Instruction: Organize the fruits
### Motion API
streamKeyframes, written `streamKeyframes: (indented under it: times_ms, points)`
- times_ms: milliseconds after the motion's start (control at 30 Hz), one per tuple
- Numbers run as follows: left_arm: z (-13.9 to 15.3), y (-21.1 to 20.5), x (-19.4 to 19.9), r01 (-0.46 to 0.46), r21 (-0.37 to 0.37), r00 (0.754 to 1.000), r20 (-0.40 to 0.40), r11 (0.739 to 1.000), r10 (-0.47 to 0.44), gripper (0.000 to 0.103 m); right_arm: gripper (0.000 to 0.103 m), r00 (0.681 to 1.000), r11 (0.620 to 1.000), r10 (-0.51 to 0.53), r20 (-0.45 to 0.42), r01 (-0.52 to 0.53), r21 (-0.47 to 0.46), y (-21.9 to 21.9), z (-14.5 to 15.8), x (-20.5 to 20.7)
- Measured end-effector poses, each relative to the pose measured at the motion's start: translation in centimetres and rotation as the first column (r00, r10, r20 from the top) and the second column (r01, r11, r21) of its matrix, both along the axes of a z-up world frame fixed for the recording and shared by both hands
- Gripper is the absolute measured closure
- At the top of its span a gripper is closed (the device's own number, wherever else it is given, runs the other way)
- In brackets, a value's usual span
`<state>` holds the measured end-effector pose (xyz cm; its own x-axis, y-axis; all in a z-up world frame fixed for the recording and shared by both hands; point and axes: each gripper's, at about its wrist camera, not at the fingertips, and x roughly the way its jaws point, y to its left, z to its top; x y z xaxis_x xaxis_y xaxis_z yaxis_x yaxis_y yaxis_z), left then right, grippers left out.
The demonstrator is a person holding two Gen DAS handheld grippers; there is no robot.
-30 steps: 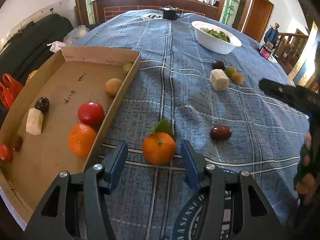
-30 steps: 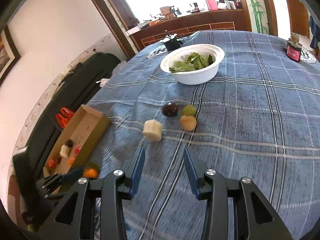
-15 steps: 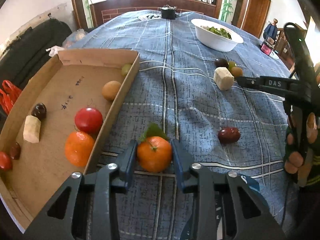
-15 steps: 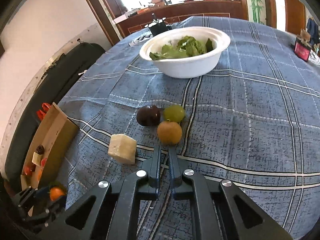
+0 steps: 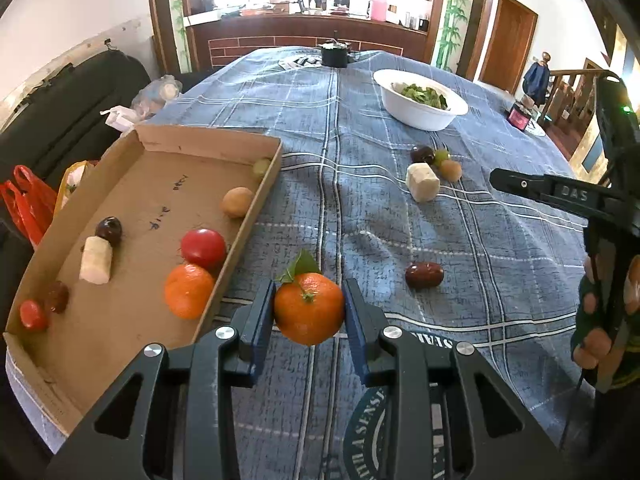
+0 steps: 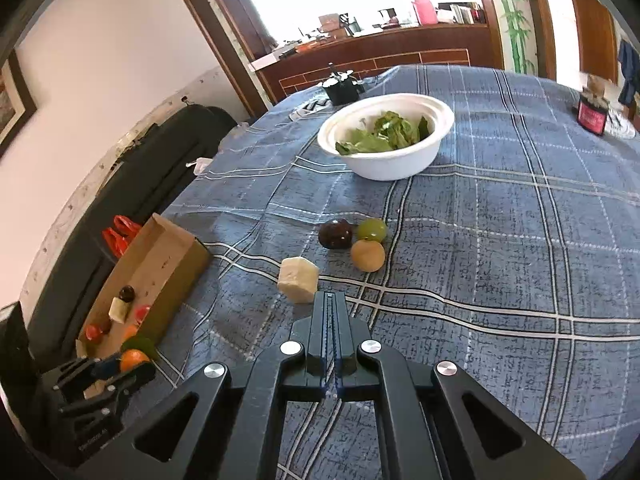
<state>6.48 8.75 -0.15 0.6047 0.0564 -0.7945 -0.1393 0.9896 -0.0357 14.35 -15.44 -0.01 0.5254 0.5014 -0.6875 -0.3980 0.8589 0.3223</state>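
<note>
Cardboard tray (image 5: 256, 204) wall beside clamped tangerine (image 5: 309, 308); date (image 5: 424, 275) right.

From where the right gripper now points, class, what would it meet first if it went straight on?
Most likely the pale cut chunk, lying just past the shut right gripper and slightly left of its line; depth is unclear, so it might touch the tablecloth first.

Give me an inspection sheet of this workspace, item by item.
Surface: blue plaid cloth, wrinkled.
Job's things: box holding several fruits; date and a four-piece cluster loose on the cloth.
Clutter: salad bowl, black pot.
Tongs: left tongs shut on tangerine; right tongs shut, empty.
Cables: nothing seen.
Surroundings: black sofa, wooden counter, red bag.
</note>
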Motion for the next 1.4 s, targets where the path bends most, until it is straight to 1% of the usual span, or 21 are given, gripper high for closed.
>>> streamKeyframes:
  times_ms: [33,67,100,167,233,333,400,433,467,633,667,733,767,800,867,900,1067,1100,1167,1300,1400]
  points:
    - [0.1,0.1,-0.2,-0.003,-0.003,1.0,0.002,1.0,0.003,0.072,0.088,1.0,1.0,-0.017,0.003,0.017,-0.024,0.2,0.0,0.2]
    - [0.2,0.1,-0.3,-0.005,-0.003,1.0,0.005,1.0,0.005,0.072,0.068,1.0,0.999,-0.026,0.004,0.026,-0.033,0.3,-0.1,0.5]
    - [0.4,0.1,-0.6,-0.008,-0.004,1.0,0.009,1.0,0.008,0.072,0.063,0.999,0.999,-0.036,0.011,0.036,-0.026,0.4,-0.2,1.0]
    - [0.7,0.2,-0.9,-0.012,-0.007,1.0,0.013,1.0,0.012,0.072,0.063,0.998,0.998,-0.061,0.017,0.061,-0.032,0.6,-0.7,2.1]
    - [1.0,0.3,-1.1,-0.014,-0.006,1.0,0.015,1.0,0.014,0.072,0.063,0.997,0.996,-0.074,-0.004,0.074,-0.054,1.2,-1.7,3.5]
    - [1.3,0.5,-1.3,-0.015,-0.003,1.0,0.016,1.0,0.016,0.072,0.07,0.996,0.995,-0.077,-0.035,0.074,-0.074,2.4,-3.3,5.2]
    - [1.4,0.5,-1.3,-0.017,0.0,1.0,0.018,1.0,0.017,0.072,0.095,0.996,0.993,-0.08,-0.05,0.075,-0.091,2.9,-4.1,5.7]
    - [1.5,0.5,-1.4,-0.018,-0.001,1.0,0.021,1.0,0.018,0.072,0.099,0.996,0.994,-0.078,-0.053,0.073,-0.087,2.9,-4.3,5.7]
    - [1.6,0.6,-1.5,-0.017,-0.001,1.0,0.024,1.0,0.018,0.072,0.101,0.996,0.995,-0.074,-0.056,0.07,-0.073,2.7,-4.2,5.4]
    - [2.0,0.3,-2.0,-0.006,-0.003,0.999,0.036,1.0,0.006,0.072,0.102,0.998,0.998,-0.06,-0.017,0.059,-0.022,1.2,-2.6,2.6]
    - [2.0,0.2,-2.0,-0.003,-0.004,0.999,0.036,1.0,0.003,0.072,0.101,0.998,0.998,-0.06,-0.007,0.059,-0.025,1.1,-2.3,2.3]
    - [2.2,0.0,-2.3,0.004,-0.006,0.999,0.039,1.0,-0.003,0.072,0.092,0.998,0.996,-0.06,0.011,0.061,-0.07,1.5,-1.8,2.3]
    - [2.2,-0.1,-2.4,0.005,-0.006,0.999,0.041,1.0,-0.005,0.072,0.073,0.998,0.993,-0.065,0.004,0.065,-0.098,1.8,-1.9,2.7]
    - [2.3,-0.2,-2.6,0.006,-0.006,0.999,0.043,1.0,-0.006,0.072,0.061,0.998,0.993,-0.061,0.0,0.061,-0.099,2.0,-2.0,3.0]
    - [2.4,-0.2,-2.8,0.006,-0.01,0.999,0.041,1.0,-0.006,0.072,0.061,0.998,0.992,-0.069,0.01,0.07,-0.102,2.3,-2.4,3.7]
    - [2.4,-0.1,-2.8,0.005,-0.009,0.999,0.04,1.0,-0.005,0.072,0.061,0.997,0.989,-0.082,0.008,0.083,-0.121,2.6,-2.7,4.3]
    - [2.3,0.2,-2.8,-0.003,-0.003,0.999,0.032,1.0,0.003,0.072,0.062,0.995,0.988,-0.098,-0.022,0.094,-0.122,3.5,-4.4,6.7]
    - [2.3,0.3,-2.7,-0.006,-0.003,0.999,0.031,1.0,0.006,0.072,0.073,0.995,0.989,-0.096,-0.013,0.094,-0.115,3.6,-4.4,6.9]
    - [2.3,0.4,-2.6,-0.01,-0.006,0.999,0.033,1.0,0.01,0.072,0.076,0.997,0.993,-0.077,-0.027,0.074,-0.094,3.6,-4.3,7.1]
    - [2.4,0.2,-2.6,-0.006,-0.007,0.999,0.037,1.0,0.006,0.072,0.076,0.997,0.996,-0.073,-0.014,0.072,-0.062,2.8,-3.5,5.6]
    - [2.5,-0.1,-2.9,0.0,-0.005,0.999,0.041,1.0,0.0,0.072,0.076,0.998,0.998,-0.065,-0.009,0.064,-0.024,1.9,-2.6,3.5]
